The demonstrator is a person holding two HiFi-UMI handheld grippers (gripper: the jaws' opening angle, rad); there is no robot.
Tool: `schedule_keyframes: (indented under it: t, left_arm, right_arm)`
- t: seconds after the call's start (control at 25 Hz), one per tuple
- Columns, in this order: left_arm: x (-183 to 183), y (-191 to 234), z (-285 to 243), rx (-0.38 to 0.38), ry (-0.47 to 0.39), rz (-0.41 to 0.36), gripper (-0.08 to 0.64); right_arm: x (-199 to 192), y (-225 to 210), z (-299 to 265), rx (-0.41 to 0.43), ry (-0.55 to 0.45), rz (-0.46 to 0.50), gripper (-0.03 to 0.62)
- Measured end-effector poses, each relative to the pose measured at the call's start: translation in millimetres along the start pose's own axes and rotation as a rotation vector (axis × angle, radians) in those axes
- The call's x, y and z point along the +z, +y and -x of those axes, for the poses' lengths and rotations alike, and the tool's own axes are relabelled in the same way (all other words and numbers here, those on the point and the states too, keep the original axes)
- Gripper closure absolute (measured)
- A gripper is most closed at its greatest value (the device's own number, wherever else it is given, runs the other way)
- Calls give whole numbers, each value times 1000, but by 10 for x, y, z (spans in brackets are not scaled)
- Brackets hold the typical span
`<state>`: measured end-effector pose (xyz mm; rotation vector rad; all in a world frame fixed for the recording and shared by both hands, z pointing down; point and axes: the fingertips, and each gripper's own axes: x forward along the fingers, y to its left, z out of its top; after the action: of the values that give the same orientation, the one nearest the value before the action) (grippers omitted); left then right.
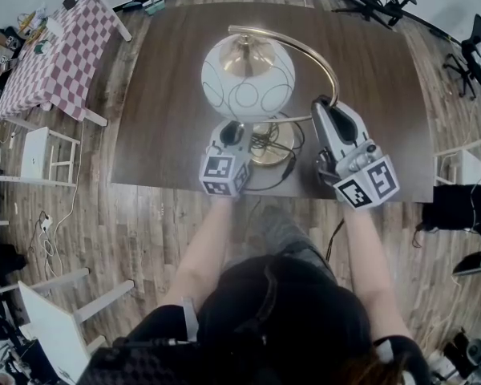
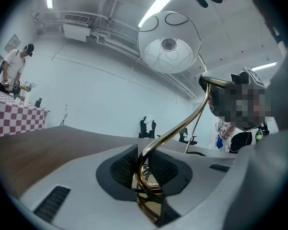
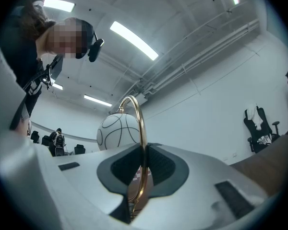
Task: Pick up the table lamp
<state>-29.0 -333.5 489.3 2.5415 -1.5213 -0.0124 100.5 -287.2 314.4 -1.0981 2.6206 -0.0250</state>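
Head view: I've got the table lamp (image 1: 248,78) on the brown table (image 1: 168,95), near its front edge. My left gripper (image 1: 233,128) is low by the base and my right gripper (image 1: 324,107) is on the curved brass arm (image 1: 321,58).
Left gripper view: my pads (image 2: 125,169) are clamped on the brass arm, with the white globe (image 2: 169,42) overhead.
Right gripper view: both jaws pinch the brass arm, and the globe hangs beyond them.

Dark wood-grain tabletop (image 1: 168,95) standing on a plank floor (image 1: 104,215).
The round brass base (image 1: 274,144) of the table lamp (image 1: 248,77) is over its near side; contact with the wood cannot be told. A black cord (image 1: 284,175) loops on the tabletop just beside that base.
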Motion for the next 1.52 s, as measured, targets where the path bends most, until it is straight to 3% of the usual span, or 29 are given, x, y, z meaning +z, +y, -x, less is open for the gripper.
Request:
schedule_keyframes:
  t: [1.52]
  left_arm:
    - [429, 46, 112, 9, -40, -48, 486]
  right_arm:
    - [344, 221, -134, 37, -58, 18, 554]
